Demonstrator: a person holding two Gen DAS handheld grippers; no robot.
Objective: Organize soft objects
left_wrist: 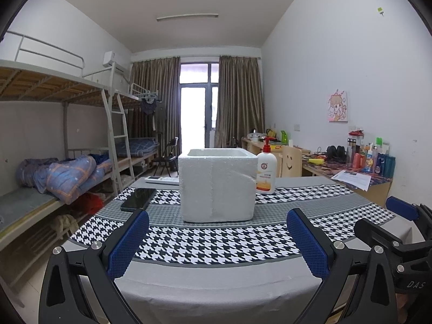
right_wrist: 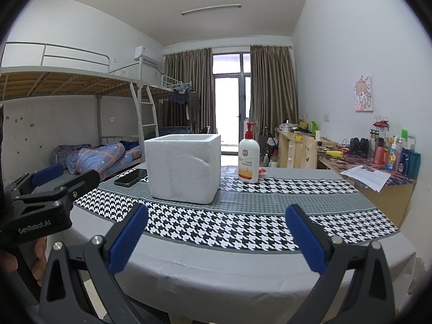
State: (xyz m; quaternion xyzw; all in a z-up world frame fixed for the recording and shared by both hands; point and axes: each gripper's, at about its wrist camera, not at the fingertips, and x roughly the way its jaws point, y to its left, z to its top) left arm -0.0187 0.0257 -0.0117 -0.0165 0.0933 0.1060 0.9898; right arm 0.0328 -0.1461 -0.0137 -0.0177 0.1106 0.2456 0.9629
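A white foam box [left_wrist: 218,183] stands open-topped in the middle of the table, also in the right wrist view [right_wrist: 183,168]. My left gripper [left_wrist: 217,240] is open and empty at the table's near edge, in front of the box. My right gripper [right_wrist: 216,236] is open and empty, to the right of the left one, with the box ahead on its left. The right gripper's side shows at the right edge of the left wrist view [left_wrist: 399,232], and the left gripper's side at the left of the right wrist view [right_wrist: 46,189]. No soft object shows on the table.
A lotion pump bottle [left_wrist: 266,171] stands right of the box. A black phone [left_wrist: 139,199] lies left of it, a white remote [left_wrist: 162,180] behind. The table has a houndstooth cloth [left_wrist: 216,240]. Bunk beds [left_wrist: 62,167] stand left, a cluttered desk [left_wrist: 351,167] right.
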